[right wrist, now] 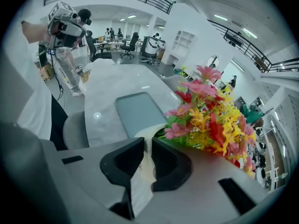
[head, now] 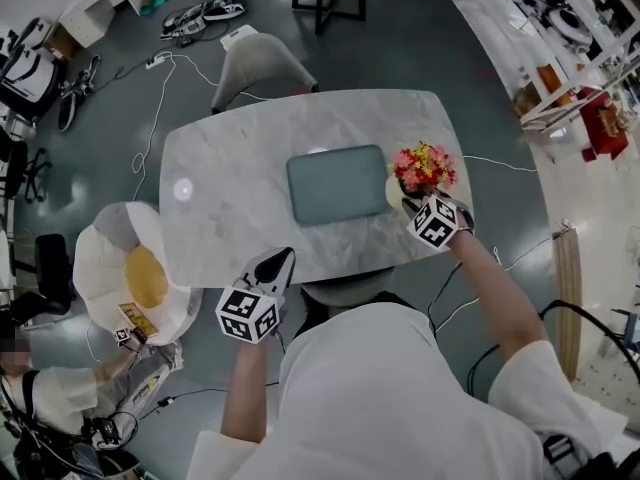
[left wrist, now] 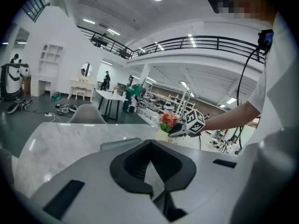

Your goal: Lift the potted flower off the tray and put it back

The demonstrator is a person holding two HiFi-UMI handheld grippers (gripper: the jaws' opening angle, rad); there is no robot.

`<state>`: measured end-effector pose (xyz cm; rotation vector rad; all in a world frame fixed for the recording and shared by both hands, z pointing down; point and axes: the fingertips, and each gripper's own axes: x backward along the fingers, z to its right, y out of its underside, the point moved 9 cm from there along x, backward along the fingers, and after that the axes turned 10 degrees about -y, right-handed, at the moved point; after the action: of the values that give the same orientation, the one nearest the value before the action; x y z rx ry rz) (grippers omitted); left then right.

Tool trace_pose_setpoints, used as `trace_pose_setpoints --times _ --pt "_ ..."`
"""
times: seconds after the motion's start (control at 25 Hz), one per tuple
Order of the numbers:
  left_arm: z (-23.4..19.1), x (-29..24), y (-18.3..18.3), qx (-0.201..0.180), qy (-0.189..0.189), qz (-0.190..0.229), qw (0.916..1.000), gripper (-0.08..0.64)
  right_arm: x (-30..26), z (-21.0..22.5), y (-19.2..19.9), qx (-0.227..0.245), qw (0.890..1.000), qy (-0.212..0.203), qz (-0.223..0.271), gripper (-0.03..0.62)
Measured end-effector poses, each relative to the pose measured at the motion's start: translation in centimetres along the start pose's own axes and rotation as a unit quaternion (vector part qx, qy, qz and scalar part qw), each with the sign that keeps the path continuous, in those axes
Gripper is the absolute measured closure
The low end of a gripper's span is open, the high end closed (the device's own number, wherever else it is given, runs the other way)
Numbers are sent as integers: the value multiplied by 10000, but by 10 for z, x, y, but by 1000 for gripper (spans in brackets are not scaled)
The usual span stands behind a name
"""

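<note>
Marble table (head: pixel 230 203) carries a grey-green tray (head: pixel 338 183). I note the potted flower (head: pixel 424 168) just beside the tray's right edge, off it. My right gripper (head: pixel 411 204) pinches the pot's cream rim. My left gripper (head: pixel 282 260) has its jaws pressed together, empty.

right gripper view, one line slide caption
Right gripper clamped on the rim of the potted flower, green tray behind on the marble table
</note>
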<state>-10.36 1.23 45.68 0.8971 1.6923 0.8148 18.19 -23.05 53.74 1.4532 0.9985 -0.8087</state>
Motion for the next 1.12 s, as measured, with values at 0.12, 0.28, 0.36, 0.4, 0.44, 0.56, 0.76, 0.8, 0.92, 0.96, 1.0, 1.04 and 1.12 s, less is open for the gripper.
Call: trace_pose_setpoints --times 0.12,0.28,0.36,0.4,0.44,0.56,0.76,0.8,0.92,0.96,1.0,1.04,1.12 --pt "-8 7 3 69 -136 30 9999 551 -8 -1 -14 138 9999 -35 38 535" --pt "-14 17 9 203 -326 68 9992 551 -18 -2 -31 339 9993 -111 65 535" --pt "-16 22 13 294 -442 88 9986 551 -24 -5 -40 464 9987 -185 60 535" --pt "-16 25 15 336 -495 94 9982 551 -27 -6 -43 520 9984 -221 57 535" --pt "-16 26 17 377 -546 100 9977 551 -30 -6 -47 573 9980 -258 57 535" --pt "-15 31 21 480 -694 111 9964 551 -40 -8 -56 726 9967 -367 73 535" --pt "-22 42 27 624 -943 135 9935 551 -56 -15 -78 985 9936 -542 93 535" --pt "-24 44 28 658 -995 140 9928 551 -60 -17 -82 1037 9929 -575 96 535" --pt "-27 49 33 747 -1143 169 9905 551 -71 -20 -92 1167 9910 -646 110 535" --pt "-27 50 34 774 -1188 181 9897 551 -74 -21 -94 1205 9904 -672 117 535" --pt "-26 51 36 802 -1231 189 9890 551 -77 -22 -95 1243 9897 -701 121 535" --pt "-25 52 38 830 -1270 196 9882 551 -80 -23 -97 1277 9891 -729 120 535" --pt "-24 57 42 888 -1334 200 9869 551 -86 -27 -101 1336 9879 -779 115 535"
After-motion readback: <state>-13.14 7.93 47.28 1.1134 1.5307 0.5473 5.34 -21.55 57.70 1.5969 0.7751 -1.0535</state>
